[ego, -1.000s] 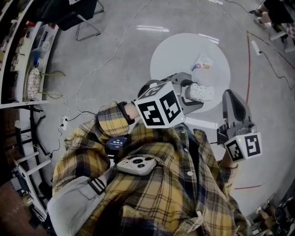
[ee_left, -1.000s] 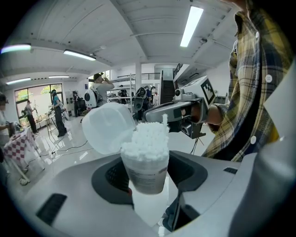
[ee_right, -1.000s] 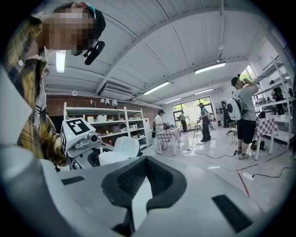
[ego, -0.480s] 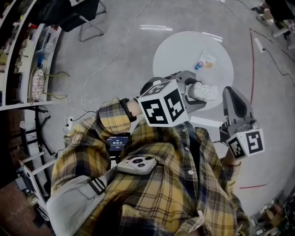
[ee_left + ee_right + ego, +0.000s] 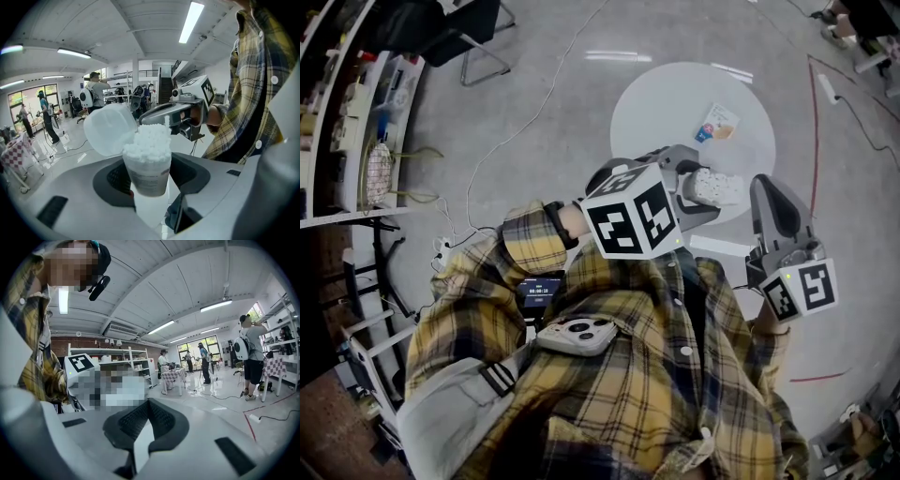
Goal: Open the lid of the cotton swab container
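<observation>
- A shelf (image 5: 356, 112) with small items is seen at the far left of the head view, by a grey floor (image 5: 534, 112) crossed by cables.
- A yellow plaid shirt (image 5: 619, 375) is worn by the person; a phone-like device (image 5: 577, 335) is strapped at the chest.
- The left gripper (image 5: 705, 190) is held out in front of the body, with its marker cube (image 5: 628, 220) facing up.
- Its fingers (image 5: 115, 180) are set wide apart and pressed on the two sides of the cotton swab container (image 5: 147, 171), which is gripped upright between them.
- The container's lid (image 5: 110, 129) is already flipped open, tilted back to the left on its hinge.
- The white swabs (image 5: 152, 140) are heaped above the rim; one stands higher than the rest.
- In the head view the container is seen over the near edge of the round white table (image 5: 675, 112).
- A small colourful card (image 5: 715, 124) lies on that table.
- The right gripper (image 5: 766, 185) is held just right of the container, tips near the swabs; contact cannot be told.
- Its fingers (image 5: 164, 420) are closed fully together, and nothing is seen between them.
</observation>
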`<state>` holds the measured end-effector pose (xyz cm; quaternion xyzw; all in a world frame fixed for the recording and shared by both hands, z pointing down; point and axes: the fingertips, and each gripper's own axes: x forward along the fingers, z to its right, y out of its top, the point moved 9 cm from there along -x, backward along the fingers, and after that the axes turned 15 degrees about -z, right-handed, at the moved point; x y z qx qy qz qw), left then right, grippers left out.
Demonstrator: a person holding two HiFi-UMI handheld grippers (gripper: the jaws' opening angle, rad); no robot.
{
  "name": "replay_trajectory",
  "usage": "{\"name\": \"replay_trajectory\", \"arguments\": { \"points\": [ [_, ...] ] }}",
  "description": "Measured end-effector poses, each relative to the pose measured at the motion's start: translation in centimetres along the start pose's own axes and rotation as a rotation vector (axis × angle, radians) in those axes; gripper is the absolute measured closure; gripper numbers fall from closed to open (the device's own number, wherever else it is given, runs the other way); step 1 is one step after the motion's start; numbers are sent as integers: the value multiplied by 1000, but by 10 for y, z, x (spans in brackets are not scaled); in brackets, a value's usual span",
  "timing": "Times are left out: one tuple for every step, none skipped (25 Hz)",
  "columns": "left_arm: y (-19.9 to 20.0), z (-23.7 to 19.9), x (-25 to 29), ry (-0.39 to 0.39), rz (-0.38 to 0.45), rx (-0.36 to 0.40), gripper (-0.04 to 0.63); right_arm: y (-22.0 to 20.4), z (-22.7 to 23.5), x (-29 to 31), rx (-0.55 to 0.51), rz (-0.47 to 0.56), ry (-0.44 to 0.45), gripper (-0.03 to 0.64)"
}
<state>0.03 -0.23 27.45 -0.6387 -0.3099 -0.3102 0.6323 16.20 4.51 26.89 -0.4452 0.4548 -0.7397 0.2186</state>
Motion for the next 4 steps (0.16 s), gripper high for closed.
{"name": "replay_trajectory", "arguments": {
  "points": [
    [0,0,-1,-1,0,1,354,1,-1,0,0,0,1,601],
    [1,1,-3,-1,0,1,354,2,-2,-1,1,0,3,601],
    [1,1,-4,-2,0,2,354,3,-3,-1,1,-1,4,601],
    [2,1,-5,-2,1,2,354,4,-4,-1,2,-1,5,601]
  ]
}}
